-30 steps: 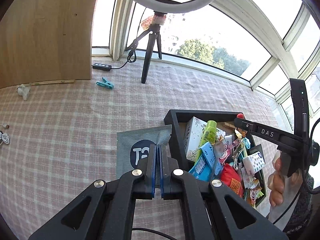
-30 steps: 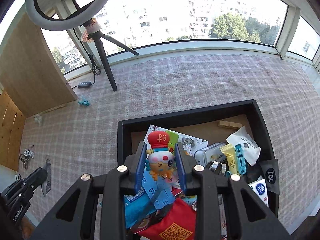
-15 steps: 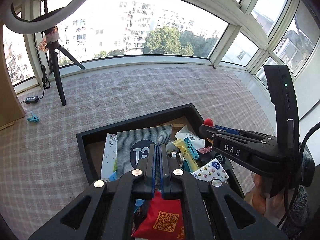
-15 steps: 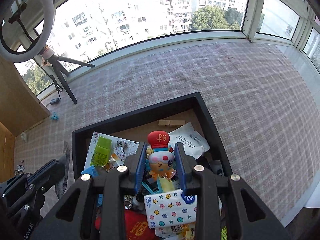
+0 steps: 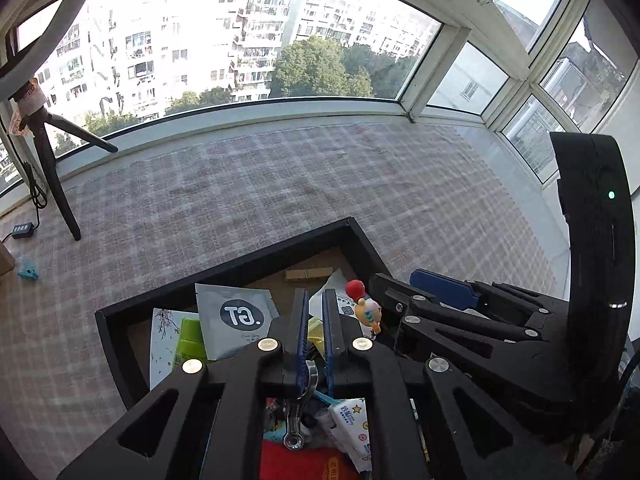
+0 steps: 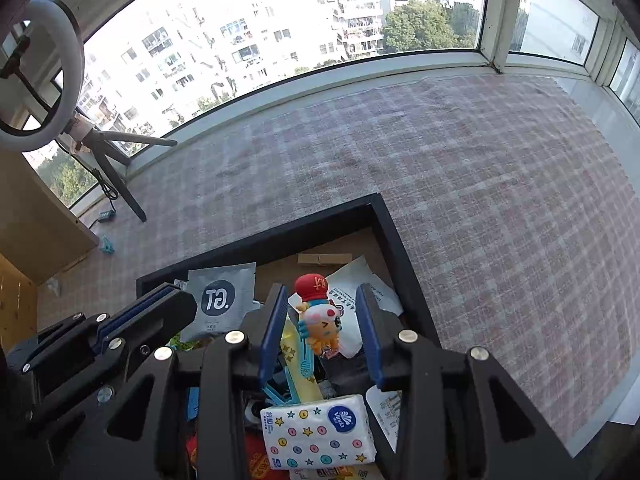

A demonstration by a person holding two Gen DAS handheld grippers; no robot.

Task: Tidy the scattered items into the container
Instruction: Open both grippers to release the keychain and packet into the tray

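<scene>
1. Right wrist view: the figurine (image 6: pixel 318 314) sits between the spread fingers of the right gripper (image 6: pixel 322 334), touching neither pad, so that gripper is released. It lies on the pile inside the tray (image 6: pixel 386 224).
2. Left wrist view: the left gripper (image 5: pixel 312 336) has its fingers parted by a narrow gap and grasps nothing. The grey packet (image 5: pixel 236 320) lies just ahead and to the left of it, on the pile, leaning toward the tray's (image 5: pixel 240 268) far wall.
3. Only the left wrist view shows a metal carabiner (image 5: pixel 300 412) below the left fingers and the right gripper's (image 5: pixel 400 304) whole body from the side, with the figurine (image 5: pixel 366 308) at its tips.
4. Only the right wrist view shows the star-printed tissue pack (image 6: pixel 318 436) in full, the ring light (image 6: pixel 36 80) on its tripod, and a wooden panel (image 6: pixel 36 220).
5. Both views show a wooden peg (image 6: pixel 324 259) on the tray floor near the far wall.
6. Pink checked cloth (image 6: pixel 480 180) covers the surface. A blue peg (image 6: pixel 107 246) lies on it well apart from the tray. Curved windows (image 5: pixel 240 40) look onto apartment blocks and trees.
</scene>
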